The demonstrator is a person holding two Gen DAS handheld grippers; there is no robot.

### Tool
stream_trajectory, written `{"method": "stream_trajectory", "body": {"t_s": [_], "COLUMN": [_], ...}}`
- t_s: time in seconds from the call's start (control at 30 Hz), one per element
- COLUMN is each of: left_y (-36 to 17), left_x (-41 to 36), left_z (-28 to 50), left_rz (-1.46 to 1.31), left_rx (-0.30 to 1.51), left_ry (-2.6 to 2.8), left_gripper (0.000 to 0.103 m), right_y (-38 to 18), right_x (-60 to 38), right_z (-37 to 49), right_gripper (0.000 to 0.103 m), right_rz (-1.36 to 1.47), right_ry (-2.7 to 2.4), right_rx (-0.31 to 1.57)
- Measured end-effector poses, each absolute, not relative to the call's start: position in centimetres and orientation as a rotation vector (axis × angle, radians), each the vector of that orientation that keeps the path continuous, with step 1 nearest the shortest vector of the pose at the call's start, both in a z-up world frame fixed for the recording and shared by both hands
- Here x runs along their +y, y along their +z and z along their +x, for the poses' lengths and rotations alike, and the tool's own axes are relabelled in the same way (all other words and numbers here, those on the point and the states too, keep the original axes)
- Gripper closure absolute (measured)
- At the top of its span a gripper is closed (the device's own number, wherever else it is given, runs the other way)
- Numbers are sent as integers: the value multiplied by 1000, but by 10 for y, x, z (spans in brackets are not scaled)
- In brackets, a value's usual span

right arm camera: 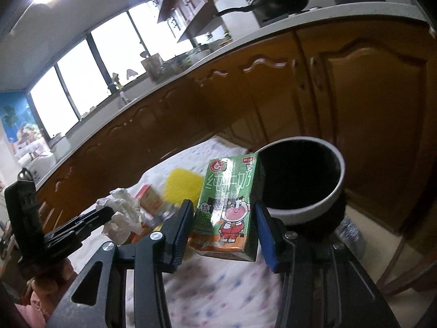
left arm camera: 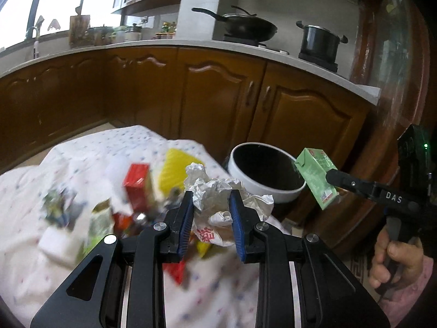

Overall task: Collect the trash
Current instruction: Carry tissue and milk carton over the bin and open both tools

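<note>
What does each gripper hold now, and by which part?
The left gripper holds the crumpled paper by its middle. The right gripper holds the green milk carton by its two narrow sides.

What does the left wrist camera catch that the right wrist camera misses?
Only the left: a lidded pot on the stove and the red carton. Only the right: the cartoon cow on the milk carton and a blue wall picture. Both: crumpled paper, bin, yellow sponge, wok.
</note>
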State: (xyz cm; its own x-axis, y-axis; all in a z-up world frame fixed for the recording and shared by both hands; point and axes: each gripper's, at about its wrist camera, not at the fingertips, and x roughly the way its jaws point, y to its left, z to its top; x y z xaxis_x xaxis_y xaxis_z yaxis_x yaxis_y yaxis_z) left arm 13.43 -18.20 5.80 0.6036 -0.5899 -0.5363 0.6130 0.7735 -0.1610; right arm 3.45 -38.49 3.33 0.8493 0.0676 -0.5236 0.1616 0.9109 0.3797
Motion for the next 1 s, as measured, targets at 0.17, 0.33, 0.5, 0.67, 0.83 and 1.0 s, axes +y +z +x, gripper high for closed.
{"method": "stream_trajectory", "body": {"t_s": [0.17,0.33,0.5,0.67,0.83,1.0], "left_y": [61,58,45,27,12,-3], "left_x": [-223,-265,-308,-343,-367,-382], "left_z": [158,181,205,225,236,243], "left_rz": [43,68,88,122,146,171], "left_rx": [637,668,719,770,816,848], "left_ry": [-732,-752,-760,-761,-770,-762], "left_gripper": [78,78,78,78,77,75], "right_y": [34,26,15,0,-19,-28], "right_x": [-412,-436,-455,-470,-482,-489], "right_z": [54,73,91,106,120,128], "right_gripper": [57,57,57,57,57,57], "right_rz": [409,405,415,420,447,459], "right_ry": [-105,-128,-141,-145,-144,-142], "right_rx": [572,599,628,661,696,720]}}
